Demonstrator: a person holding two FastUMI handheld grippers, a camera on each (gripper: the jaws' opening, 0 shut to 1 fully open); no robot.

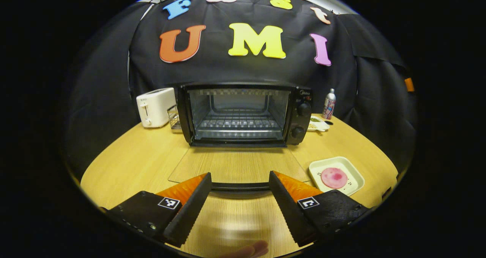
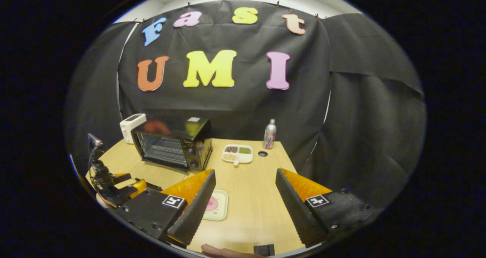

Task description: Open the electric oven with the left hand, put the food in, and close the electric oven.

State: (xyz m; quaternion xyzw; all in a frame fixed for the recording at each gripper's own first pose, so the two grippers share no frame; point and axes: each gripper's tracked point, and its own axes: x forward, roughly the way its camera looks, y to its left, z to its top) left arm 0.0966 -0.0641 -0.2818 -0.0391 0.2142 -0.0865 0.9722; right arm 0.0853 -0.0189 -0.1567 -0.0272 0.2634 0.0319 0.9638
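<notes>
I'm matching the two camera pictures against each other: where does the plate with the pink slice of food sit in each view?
Left gripper view: the plate lies lower right on the table, right of the open oven door, just above the left gripper's right finger.
Right gripper view: the plate lies low and left of centre, partly behind the right gripper's left finger.
Shared landmark: the oven.

We've got the oven (image 1: pixel 243 115) mouth wide open, with bare rack inside and nothing blocking the way in. Its glass door (image 1: pixel 237 166) lies flat on the table (image 1: pixel 133 163), so we'd pass over it. Our left gripper (image 1: pixel 240 185) sits spread at the door's front edge. The tray (image 1: pixel 336 175) with the pink slice (image 1: pixel 334 178) sits just right of the door, open from above. Toaster (image 1: pixel 155 106) crowds the oven's left side; bottle (image 1: pixel 328 104) and snack dish (image 1: pixel 317 124) crowd its right.
</notes>
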